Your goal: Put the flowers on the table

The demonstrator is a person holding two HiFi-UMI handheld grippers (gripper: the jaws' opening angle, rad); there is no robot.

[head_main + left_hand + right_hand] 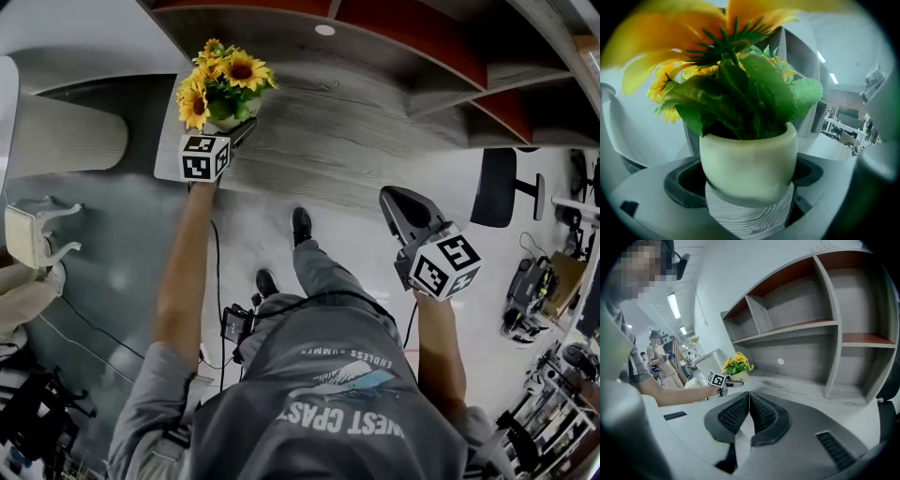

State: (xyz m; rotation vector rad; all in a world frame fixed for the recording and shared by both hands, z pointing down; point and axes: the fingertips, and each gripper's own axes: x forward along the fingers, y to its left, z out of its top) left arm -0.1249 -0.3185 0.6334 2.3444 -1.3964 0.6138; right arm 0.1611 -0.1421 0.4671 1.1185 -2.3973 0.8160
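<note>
Yellow sunflowers with green leaves stand in a pale round pot at the left end of the grey wood-grain table. My left gripper reaches in from the table's near edge and is shut on the pot. In the left gripper view the pot fills the space between the dark pads, with the table right under its base; whether the base touches is unclear. My right gripper hangs over the floor before the table, shut and empty. The right gripper view shows its jaws closed, with the flowers far off at the left.
Grey and red shelves rise from the back of the table. A black office chair stands at the right, and a pale rounded seat at the left. A person stands far behind. Cluttered benches fill the right edge.
</note>
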